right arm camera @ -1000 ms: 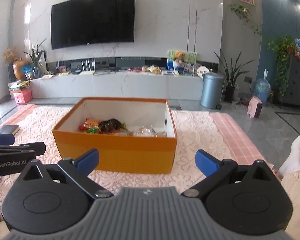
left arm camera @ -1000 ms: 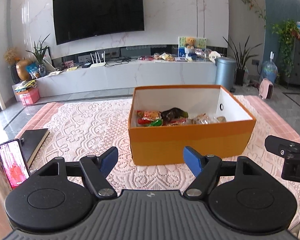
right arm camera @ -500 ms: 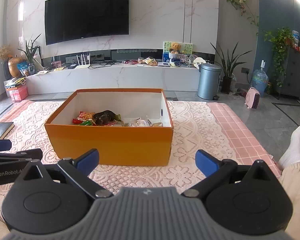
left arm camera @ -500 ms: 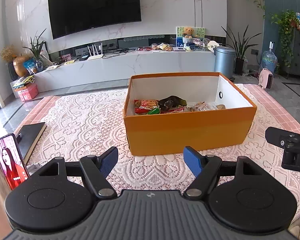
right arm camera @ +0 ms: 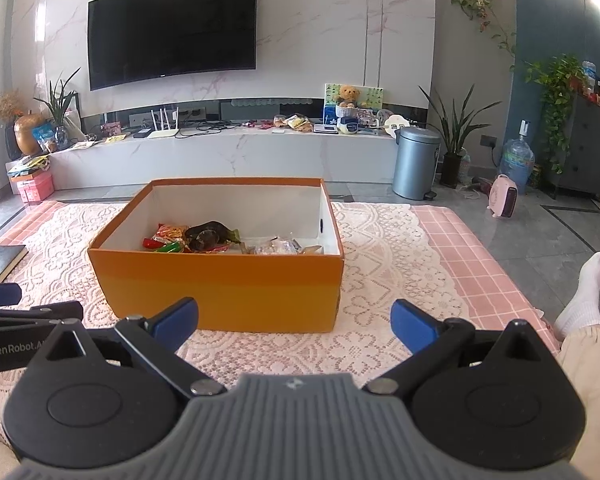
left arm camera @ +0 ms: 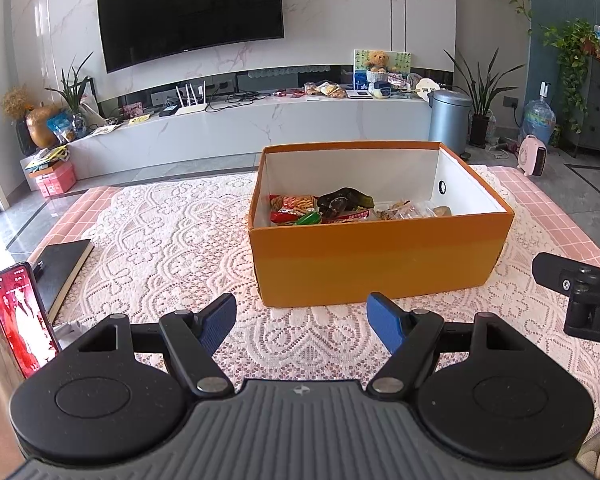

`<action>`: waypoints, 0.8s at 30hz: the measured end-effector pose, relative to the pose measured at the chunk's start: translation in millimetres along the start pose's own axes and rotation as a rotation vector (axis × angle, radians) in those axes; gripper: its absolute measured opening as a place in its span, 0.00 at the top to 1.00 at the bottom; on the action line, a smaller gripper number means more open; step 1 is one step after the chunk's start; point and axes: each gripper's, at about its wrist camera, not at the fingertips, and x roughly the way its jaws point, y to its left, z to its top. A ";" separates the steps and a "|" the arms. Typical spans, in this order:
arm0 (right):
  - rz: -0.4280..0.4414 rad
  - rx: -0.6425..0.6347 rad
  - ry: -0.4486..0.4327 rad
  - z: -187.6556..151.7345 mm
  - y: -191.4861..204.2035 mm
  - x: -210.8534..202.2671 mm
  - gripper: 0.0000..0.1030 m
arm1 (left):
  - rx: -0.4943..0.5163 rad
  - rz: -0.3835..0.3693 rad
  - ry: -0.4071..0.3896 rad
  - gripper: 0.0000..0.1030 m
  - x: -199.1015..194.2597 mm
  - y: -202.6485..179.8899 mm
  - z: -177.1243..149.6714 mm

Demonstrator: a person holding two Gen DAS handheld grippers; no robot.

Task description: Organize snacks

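An open orange box [left arm camera: 380, 256] with white inner walls stands on a lace cloth; it also shows in the right wrist view [right arm camera: 220, 284]. Several snack packets [left arm camera: 324, 208] lie inside it, red, green, dark and clear ones, seen too in the right wrist view [right arm camera: 204, 238]. My left gripper [left arm camera: 302, 322] is open and empty, held just short of the box's near wall. My right gripper [right arm camera: 294, 322] is open and empty, also just before the near wall. Each gripper's side shows in the other's view.
A lace cloth [left arm camera: 172, 240] covers a pink checked mat. A phone [left arm camera: 20, 328] with a lit screen and a dark book [left arm camera: 60, 268] lie at the left. A person's leg and white sock [right arm camera: 580, 300] are at the right. A TV console stands behind.
Both grippers have tilted or risen a little, so the box sits lower in view and more of its inside shows. Both stay open and empty.
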 end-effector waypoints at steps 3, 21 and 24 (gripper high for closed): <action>0.001 -0.001 0.004 0.1 0.0 1.0 0.04 | -0.004 0.000 0.002 0.15 0.8 0.8 0.3; -0.003 0.009 -0.003 -0.5 -2.9 0.3 0.04 | 0.000 -0.030 -0.014 0.15 -0.5 -3.4 -0.3; -0.003 0.011 -0.002 -1.1 -3.1 0.6 0.04 | 0.000 -0.036 -0.017 0.15 -1.0 -4.3 -0.2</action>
